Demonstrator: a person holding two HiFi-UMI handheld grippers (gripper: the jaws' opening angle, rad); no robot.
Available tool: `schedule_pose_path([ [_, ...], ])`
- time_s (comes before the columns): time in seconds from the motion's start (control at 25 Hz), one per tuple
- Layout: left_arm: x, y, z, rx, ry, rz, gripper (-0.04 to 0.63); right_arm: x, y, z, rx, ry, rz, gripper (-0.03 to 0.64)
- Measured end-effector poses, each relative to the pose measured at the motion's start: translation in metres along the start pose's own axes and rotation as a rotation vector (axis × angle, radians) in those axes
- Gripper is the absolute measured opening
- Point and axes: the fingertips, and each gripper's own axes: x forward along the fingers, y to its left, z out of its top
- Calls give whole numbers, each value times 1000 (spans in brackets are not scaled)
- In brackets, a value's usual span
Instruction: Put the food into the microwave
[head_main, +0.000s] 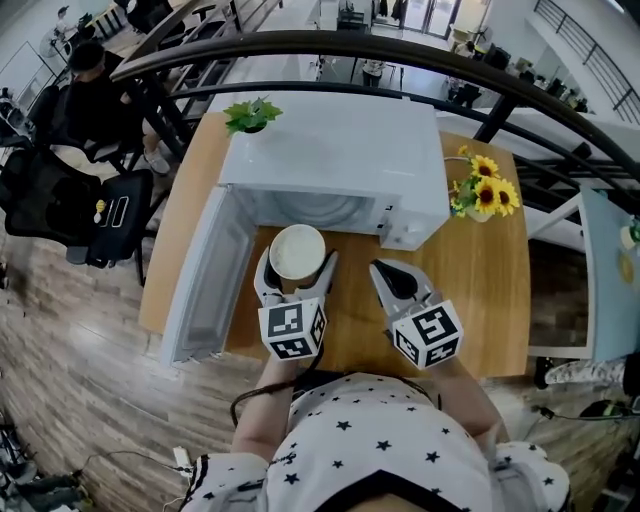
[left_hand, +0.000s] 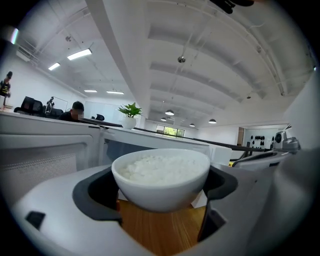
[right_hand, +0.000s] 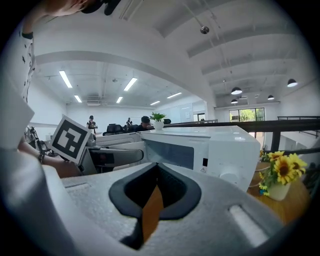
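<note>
at the bottom of the head view a star-printed shirt fills the frame, and just above it the two grippers reach over a wooden table. the left gripper, left of centre, has its jaws spread and pressed against both sides of a white bowl; the left gripper view shows the bowl heaped with white rice and wedged between the dark pads. whether the bowl rests on the table or hangs just above it cannot be told. the right gripper, just right of centre, holds nothing, its jaws brought together at the tips with only a sliver of table showing between them. the bowl sits just in front of the open mouth of a white microwave, whose door swings out toward the lower left. a small green plant stands on the microwave's far left corner, and a vase of sunflowers stands on the table at its right. beyond, a dark railing curves across the top, with a seated person at the upper left.
</note>
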Motion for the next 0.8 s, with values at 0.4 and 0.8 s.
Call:
schedule_pose_path([
  [0.4, 52, 14, -12, 21, 39, -24, 482, 23, -15, -8, 27, 32, -53, 6],
  [0.8, 94, 24, -25, 58, 76, -31, 482, 40, -25, -17, 69, 58, -96, 6],
])
